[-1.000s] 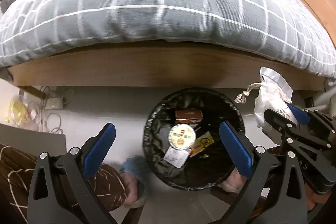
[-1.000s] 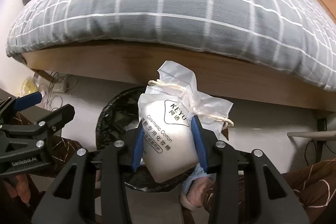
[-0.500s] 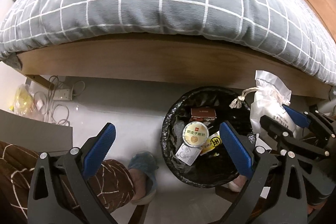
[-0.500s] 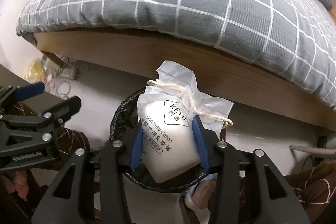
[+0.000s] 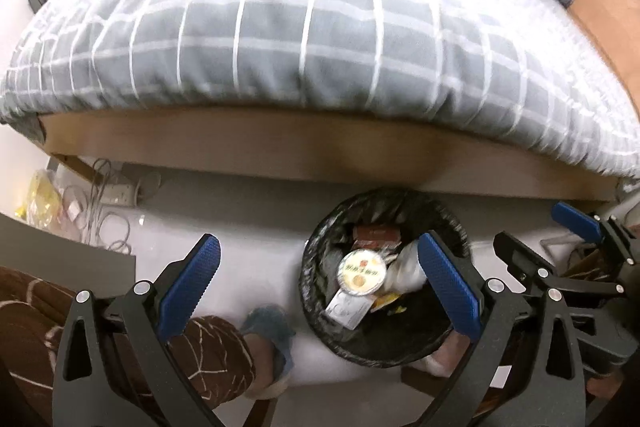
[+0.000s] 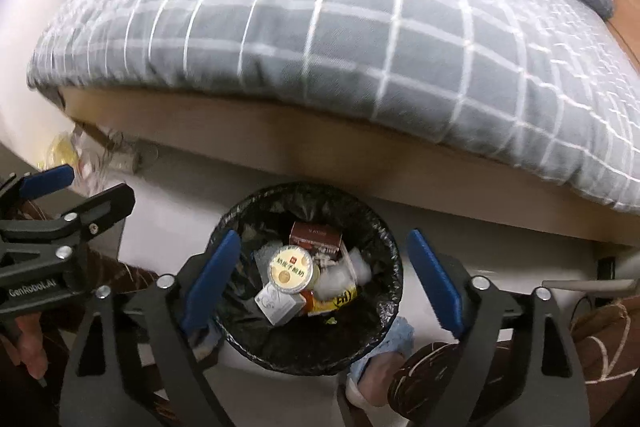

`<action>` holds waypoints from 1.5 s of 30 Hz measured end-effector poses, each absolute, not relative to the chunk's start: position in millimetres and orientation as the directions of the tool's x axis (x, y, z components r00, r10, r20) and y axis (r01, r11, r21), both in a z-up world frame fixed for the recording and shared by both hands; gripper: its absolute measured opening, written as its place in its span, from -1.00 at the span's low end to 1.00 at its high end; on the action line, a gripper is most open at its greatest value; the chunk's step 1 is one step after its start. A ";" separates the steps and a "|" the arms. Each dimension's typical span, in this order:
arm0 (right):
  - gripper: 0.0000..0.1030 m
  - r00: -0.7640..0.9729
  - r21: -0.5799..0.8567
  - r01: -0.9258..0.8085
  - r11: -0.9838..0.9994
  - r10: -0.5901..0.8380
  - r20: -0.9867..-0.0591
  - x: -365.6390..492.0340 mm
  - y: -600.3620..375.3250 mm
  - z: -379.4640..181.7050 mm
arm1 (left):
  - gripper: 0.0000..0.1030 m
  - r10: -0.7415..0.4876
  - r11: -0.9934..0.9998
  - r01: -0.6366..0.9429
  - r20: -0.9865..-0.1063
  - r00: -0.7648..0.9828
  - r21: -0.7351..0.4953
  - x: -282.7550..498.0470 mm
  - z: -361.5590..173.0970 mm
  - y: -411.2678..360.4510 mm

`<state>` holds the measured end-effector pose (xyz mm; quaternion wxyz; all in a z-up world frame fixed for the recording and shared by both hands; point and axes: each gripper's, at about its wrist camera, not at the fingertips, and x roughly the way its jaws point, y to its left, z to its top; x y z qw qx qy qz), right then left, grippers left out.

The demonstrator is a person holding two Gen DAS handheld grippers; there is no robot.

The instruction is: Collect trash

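Observation:
A round bin with a black liner stands on the floor by the bed; it also shows in the left wrist view. Inside lie a round yellow-lidded cup, a brown box, a white carton and the white cotton-pad bag, also seen in the left wrist view. My right gripper is open and empty above the bin. My left gripper is open and empty, left of the bin's centre.
A bed with a grey checked duvet and a wooden frame overhangs just behind the bin. Cables and a power strip lie on the floor at left. The person's legs and slippered feet are beside the bin.
My right gripper opened and the white cotton-pad bag dropped into the bin. Both grippers rose and the bin looks smaller and farther away.

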<state>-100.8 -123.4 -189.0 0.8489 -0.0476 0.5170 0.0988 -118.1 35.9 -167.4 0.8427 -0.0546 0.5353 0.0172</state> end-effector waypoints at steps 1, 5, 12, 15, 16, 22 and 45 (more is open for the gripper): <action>0.71 0.460 0.026 -0.200 0.979 0.117 -0.880 -101.2 -127.7 -181.4 | 0.89 -0.031 0.994 -0.080 -0.894 0.448 -0.075 -118.5 -157.2 33.6; 0.85 0.536 0.027 -0.138 0.990 0.098 -0.838 -107.2 -149.8 -141.3 | 0.89 -0.048 0.995 -0.050 -0.860 0.507 -0.085 -122.7 -122.3 25.4; 0.85 0.656 0.021 -0.088 0.996 0.074 -0.751 -139.2 -173.4 -74.5 | 0.89 -0.065 0.994 -0.027 -0.799 0.598 -0.101 -145.4 -60.2 13.3; 0.85 0.696 0.021 -0.083 0.996 0.073 -0.715 -156.0 -177.3 -47.4 | 0.89 -0.068 0.994 -0.023 -0.781 0.621 -0.105 -158.5 -40.0 10.9; 0.85 0.703 0.024 -0.085 0.996 0.077 -0.707 -159.3 -177.2 -42.0 | 0.89 -0.070 0.995 -0.016 -0.775 0.628 -0.102 -162.7 -35.1 9.8; 0.85 0.742 0.026 -0.091 0.995 0.085 -0.665 -187.7 -177.8 -12.5 | 0.89 -0.048 0.998 -0.004 -0.755 0.654 -0.067 -191.4 -11.3 7.4; 0.85 0.740 0.040 -0.063 0.997 0.073 -0.669 -201.9 -183.2 -2.9 | 0.89 -0.049 0.999 0.015 -0.744 0.666 -0.052 -207.3 -1.9 0.0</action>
